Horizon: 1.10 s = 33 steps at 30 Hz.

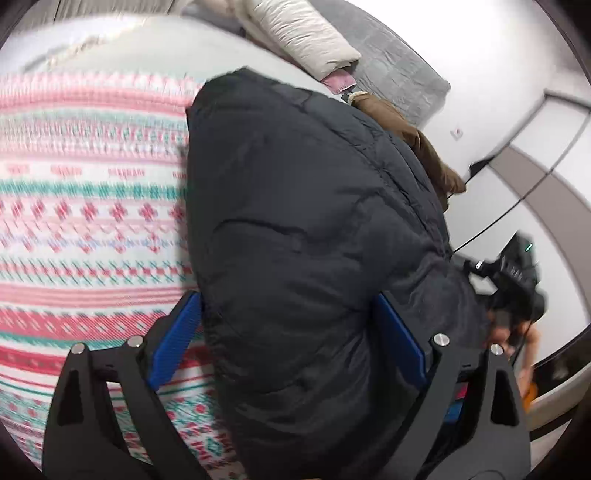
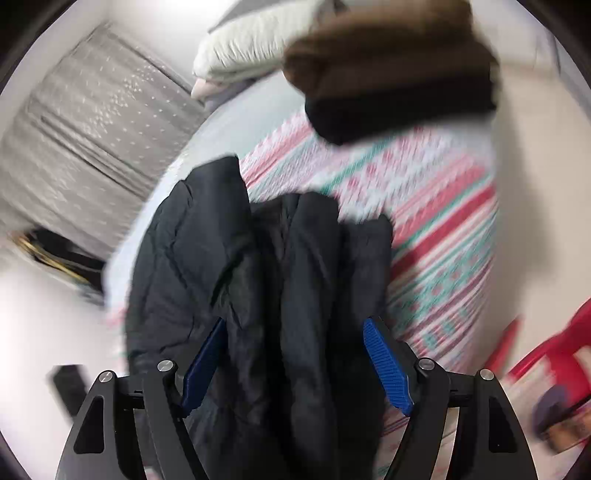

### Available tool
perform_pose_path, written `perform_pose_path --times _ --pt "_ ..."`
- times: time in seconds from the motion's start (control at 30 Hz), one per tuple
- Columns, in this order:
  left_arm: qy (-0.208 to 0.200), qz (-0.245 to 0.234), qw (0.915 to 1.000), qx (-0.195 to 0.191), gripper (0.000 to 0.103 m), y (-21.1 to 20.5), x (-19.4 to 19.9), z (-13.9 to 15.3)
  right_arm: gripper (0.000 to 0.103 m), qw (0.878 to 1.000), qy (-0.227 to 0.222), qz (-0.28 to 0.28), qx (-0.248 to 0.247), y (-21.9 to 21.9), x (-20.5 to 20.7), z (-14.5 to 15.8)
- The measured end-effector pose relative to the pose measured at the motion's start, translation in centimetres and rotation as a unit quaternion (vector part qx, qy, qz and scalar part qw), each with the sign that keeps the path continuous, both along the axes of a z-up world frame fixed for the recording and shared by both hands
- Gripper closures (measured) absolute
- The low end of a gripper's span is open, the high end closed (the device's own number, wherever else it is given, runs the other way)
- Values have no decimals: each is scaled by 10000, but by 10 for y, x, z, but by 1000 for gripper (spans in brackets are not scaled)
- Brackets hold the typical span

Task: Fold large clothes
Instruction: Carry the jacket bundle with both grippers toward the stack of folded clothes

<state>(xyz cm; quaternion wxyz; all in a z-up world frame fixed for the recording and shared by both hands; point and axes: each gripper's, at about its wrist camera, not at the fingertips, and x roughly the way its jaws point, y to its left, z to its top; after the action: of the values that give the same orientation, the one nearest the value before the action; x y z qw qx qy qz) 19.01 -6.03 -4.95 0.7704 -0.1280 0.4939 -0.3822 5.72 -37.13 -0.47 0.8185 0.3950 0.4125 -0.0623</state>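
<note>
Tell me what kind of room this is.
Most likely a bedroom: a bed under a pink and teal patterned blanket, a cream pillow at its head, and a black puffer jacket bunched on the blanket with other clothes.

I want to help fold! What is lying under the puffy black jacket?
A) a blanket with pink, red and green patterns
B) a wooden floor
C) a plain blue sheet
A: the black jacket lies on a blanket with pink, red and green pattern bands, also seen in the right wrist view.
</note>
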Motion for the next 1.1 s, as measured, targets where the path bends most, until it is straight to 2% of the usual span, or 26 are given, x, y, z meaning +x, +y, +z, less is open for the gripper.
perform_pose_path --times 0.07,0.2,0.37,0.47,0.57,0.67,0.7,0.73,0.8,0.9,1.1 --pt "300 13 9994 -172 7 0 3 -8 25 9977 40 -15 678 -14 -1 -17" --pt "927 4 9942 -543 4 1 9 -25 21 9924 98 16 1223 -19 -4 -31" --pt "1663 -24 9813 -968 4 5 11 -44 19 9880 335 198 1497 -12 -1 -49" --pt "1794 -71 9777 -1093 4 6 7 -49 19 9889 357 384 1393 -4 2 -52" --pt "1628 -114 9811 -1041 9 4 1 -45 22 9897 373 583 1251 6 8 -51" --pt "1360 -61 9866 -903 26 1 -3 -34 46 9878 227 817 1304 15 15 -47" --pt "1220 -31 9889 -844 35 2 -4 -27 55 9879 167 850 1288 17 18 -45" --pt "1064 7 9911 -803 42 1 -4 -21 59 9880 99 899 1252 19 21 -42" --pt "731 98 9947 -721 50 2 -7 -6 74 9881 -46 926 1230 20 31 -44" --pt "472 204 9964 -678 57 3 -14 11 81 9883 -344 959 1131 25 34 -28" --pt "-128 125 9975 -680 62 -4 -20 70 84 9831 -1111 946 1109 17 27 12"
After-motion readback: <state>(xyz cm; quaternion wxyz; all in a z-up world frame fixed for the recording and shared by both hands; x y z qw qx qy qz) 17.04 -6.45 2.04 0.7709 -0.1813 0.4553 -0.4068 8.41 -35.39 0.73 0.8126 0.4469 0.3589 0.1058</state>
